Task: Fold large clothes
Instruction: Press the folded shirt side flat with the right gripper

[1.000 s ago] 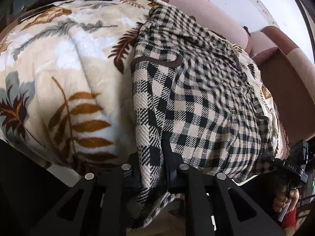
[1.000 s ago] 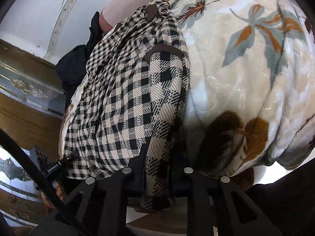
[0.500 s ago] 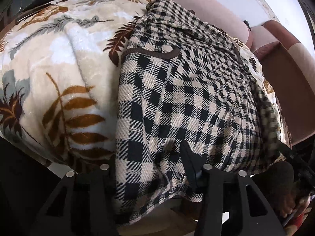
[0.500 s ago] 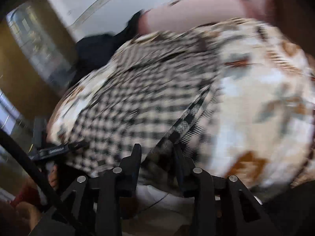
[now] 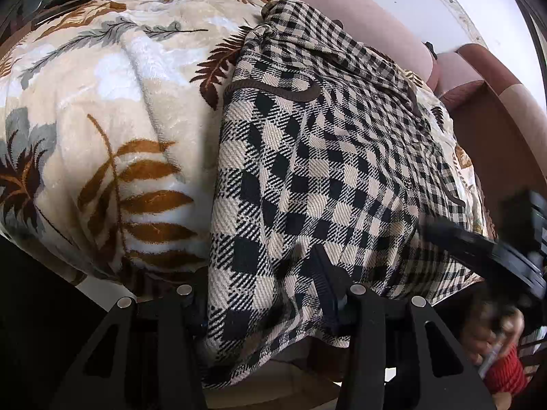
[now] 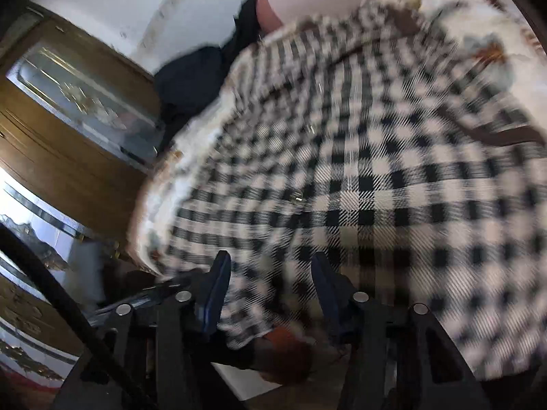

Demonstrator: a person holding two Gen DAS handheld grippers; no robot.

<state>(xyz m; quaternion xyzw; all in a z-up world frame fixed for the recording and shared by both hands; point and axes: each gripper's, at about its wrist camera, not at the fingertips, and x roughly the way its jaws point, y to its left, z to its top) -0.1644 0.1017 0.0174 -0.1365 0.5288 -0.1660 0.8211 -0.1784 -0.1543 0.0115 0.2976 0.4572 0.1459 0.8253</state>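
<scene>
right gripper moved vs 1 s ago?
Yes. The right gripper has swung leftward: the leaf-print blanket now sits only at the right wrist view's top right, the wooden cabinet fills more of the left, and the checked garment spans the middle.

Bare leaf-print blanket [image 5: 102, 109] left of the checked garment [image 5: 324, 171] looks passable.

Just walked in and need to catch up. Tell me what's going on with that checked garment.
A person with a handheld gripper in each hand is folding a black-and-cream checked shirt spread over a leaf-print blanket on a sofa. The left gripper sits at the shirt's near hem with its fingers apart and the cloth draped between them, not pinched. The right gripper is also open over the shirt's near edge; its view is blurred with motion. The fold is not yet finished.
</scene>
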